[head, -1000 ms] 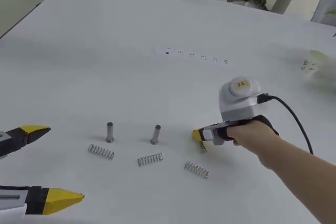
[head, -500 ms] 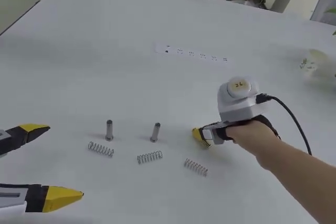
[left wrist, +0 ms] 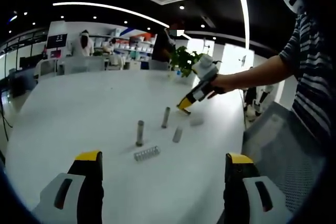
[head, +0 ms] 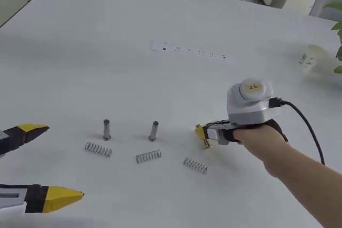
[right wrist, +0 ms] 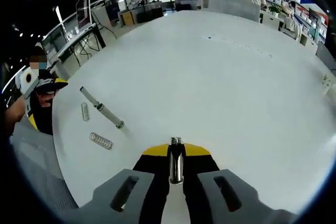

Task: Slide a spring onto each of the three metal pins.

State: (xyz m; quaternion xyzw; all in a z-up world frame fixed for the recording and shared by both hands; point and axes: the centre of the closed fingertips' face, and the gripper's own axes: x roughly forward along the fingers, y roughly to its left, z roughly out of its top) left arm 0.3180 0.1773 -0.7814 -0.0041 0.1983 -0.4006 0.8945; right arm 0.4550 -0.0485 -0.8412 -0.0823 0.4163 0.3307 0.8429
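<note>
Two metal pins (head: 106,130) (head: 154,131) stand upright on the white table (head: 160,84). Three springs (head: 98,149) (head: 148,156) (head: 195,165) lie in a row just in front of them. My right gripper (head: 202,133) is low over the table, right of the pins, and is shut on a third pin (right wrist: 176,162) that pokes out between its yellow tips. My left gripper (head: 53,163) hovers at the near left, jaws wide open with nothing between them. In the left gripper view it (left wrist: 164,182) faces the nearest spring (left wrist: 146,153) and a pin (left wrist: 140,132).
A strip of small sockets (head: 187,52) is set into the table further back. A pale small object (head: 310,57) and plant leaves (head: 336,30) sit at the far right. A black cable (head: 304,126) trails from the right gripper. Bare tabletop surrounds the pins.
The right hand has drifted slightly to the right with the pin still gripped. The left gripper, standing pins and springs have stayed put; the head camera shifted a little.
</note>
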